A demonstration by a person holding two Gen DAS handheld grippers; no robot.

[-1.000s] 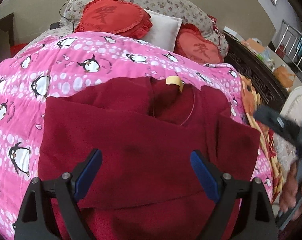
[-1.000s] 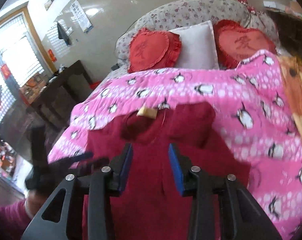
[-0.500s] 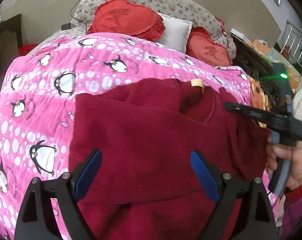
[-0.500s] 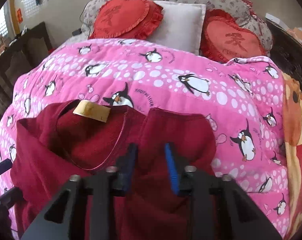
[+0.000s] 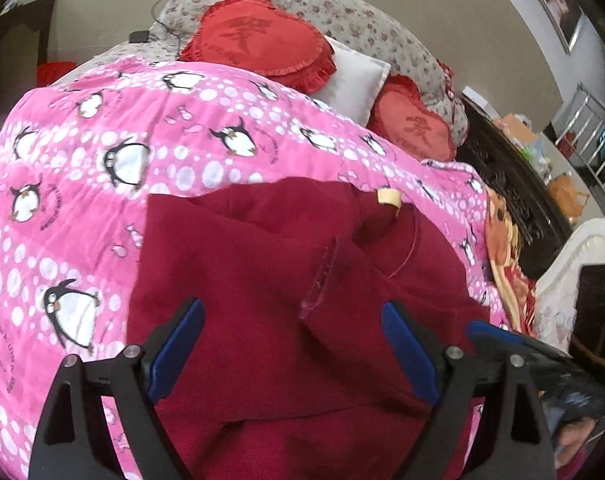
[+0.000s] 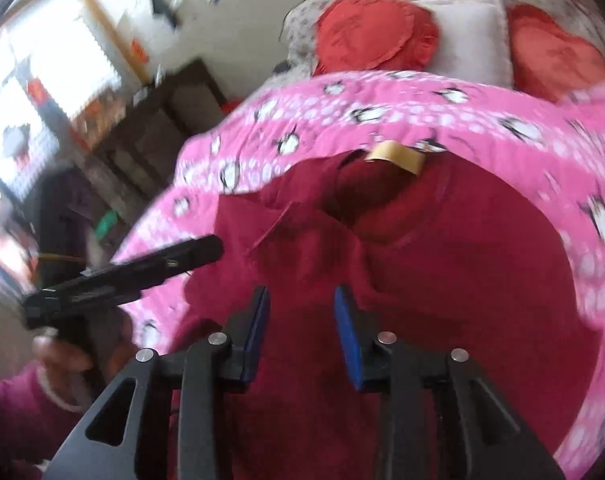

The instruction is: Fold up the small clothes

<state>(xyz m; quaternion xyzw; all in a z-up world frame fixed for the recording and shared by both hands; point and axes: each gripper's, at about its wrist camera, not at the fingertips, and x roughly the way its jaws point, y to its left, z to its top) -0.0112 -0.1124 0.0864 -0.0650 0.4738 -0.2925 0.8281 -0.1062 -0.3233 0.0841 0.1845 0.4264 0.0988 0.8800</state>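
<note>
Pink penguin quilt (image 5: pixel 82 168) covers bed. Left gripper (image 5: pixel 292 350) hovers over dark red garment (image 5: pixel 262 272), jaws spread wide, holding nothing. Garment lies partly folded on quilt, tan neck label (image 5: pixel 388 198) at far edge. Right gripper (image 6: pixel 302 328) above same garment, jaws narrowly apart, nothing between. Red heart cushions (image 5: pixel 258 46) near headboard.

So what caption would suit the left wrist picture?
Open left gripper poised over a partly folded dark red top on a pink penguin quilt.
</note>
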